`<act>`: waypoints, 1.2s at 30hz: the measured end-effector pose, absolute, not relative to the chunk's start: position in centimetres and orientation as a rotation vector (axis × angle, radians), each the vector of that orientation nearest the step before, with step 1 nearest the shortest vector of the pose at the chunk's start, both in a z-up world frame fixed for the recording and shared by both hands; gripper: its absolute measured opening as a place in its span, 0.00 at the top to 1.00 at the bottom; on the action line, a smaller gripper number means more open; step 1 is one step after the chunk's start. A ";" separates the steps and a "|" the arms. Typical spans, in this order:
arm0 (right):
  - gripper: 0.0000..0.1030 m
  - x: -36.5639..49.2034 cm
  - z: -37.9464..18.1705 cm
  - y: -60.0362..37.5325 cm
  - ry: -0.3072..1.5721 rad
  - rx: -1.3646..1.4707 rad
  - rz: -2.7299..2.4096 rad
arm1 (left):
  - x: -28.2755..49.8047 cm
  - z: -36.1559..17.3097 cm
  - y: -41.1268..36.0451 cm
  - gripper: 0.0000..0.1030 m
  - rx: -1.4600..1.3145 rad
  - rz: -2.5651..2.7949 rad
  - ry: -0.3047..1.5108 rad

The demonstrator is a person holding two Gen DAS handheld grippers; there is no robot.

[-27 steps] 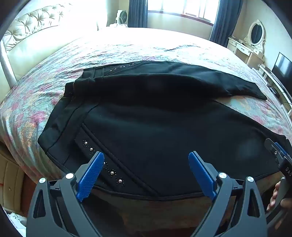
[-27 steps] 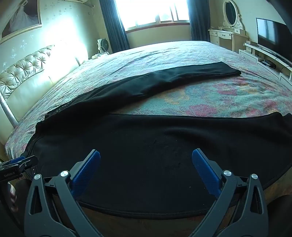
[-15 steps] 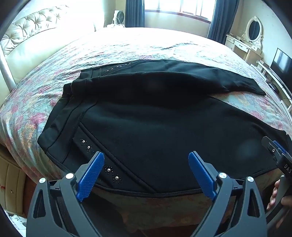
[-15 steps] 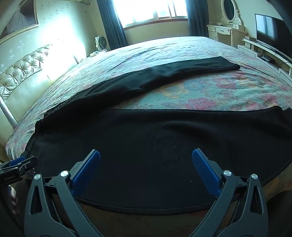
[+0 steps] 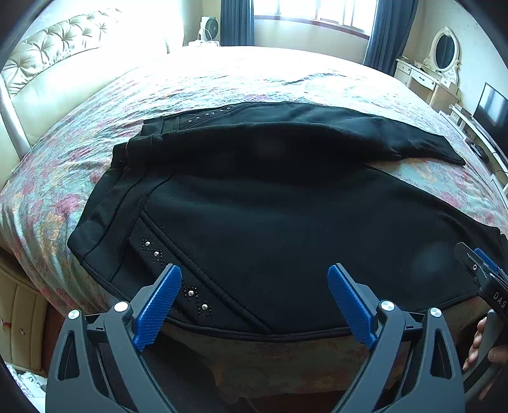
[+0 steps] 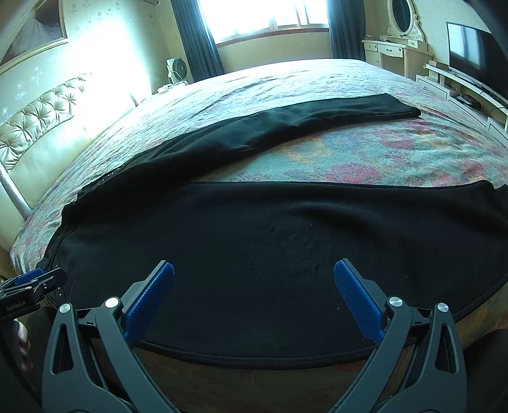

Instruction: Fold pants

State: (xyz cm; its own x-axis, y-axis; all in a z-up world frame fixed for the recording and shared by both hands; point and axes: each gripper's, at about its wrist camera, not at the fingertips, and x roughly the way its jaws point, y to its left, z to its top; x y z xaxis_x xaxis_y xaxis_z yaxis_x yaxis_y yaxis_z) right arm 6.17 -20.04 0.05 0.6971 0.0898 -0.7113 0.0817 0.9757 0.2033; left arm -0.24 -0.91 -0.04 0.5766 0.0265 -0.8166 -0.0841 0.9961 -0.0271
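Note:
Black pants (image 5: 270, 216) lie spread on the floral bedspread (image 5: 222, 79), waistband to the left, with studs by the near pocket. The two legs fan apart to the right. The near leg runs along the bed's front edge; the far leg (image 6: 301, 117) angles away. My left gripper (image 5: 254, 282) is open and empty, just above the near hip edge. My right gripper (image 6: 254, 279) is open and empty over the near leg (image 6: 285, 247). Each gripper shows at the edge of the other's view.
A padded cream headboard (image 5: 54, 54) stands at the left. A window with dark curtains (image 6: 260, 16), a fan (image 6: 177, 68), a dresser with oval mirror (image 5: 441, 54) and a TV (image 6: 470, 47) line the far and right walls. The bedspread (image 6: 397, 155) shows between the legs.
Both grippers have drawn back and risen slightly, so the pants sit a little farther away in each view. The jaws have stayed open. The pants have not moved.

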 end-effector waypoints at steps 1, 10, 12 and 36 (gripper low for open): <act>0.02 6.2 0.0 -20.0 0.802 0.227 0.005 | -0.2 0.0 -0.9 0.10 -0.066 0.067 0.954; 0.02 6.1 -0.1 -20.0 0.809 0.233 0.005 | -0.4 -0.1 -1.1 0.10 -0.061 0.070 0.956; 0.02 6.0 -0.1 -20.0 0.810 0.235 0.005 | -0.4 -0.1 -1.1 0.10 -0.060 0.073 0.954; 0.02 5.8 -0.3 -19.9 0.825 0.234 0.004 | -0.7 0.0 -1.4 0.10 -0.046 0.077 0.952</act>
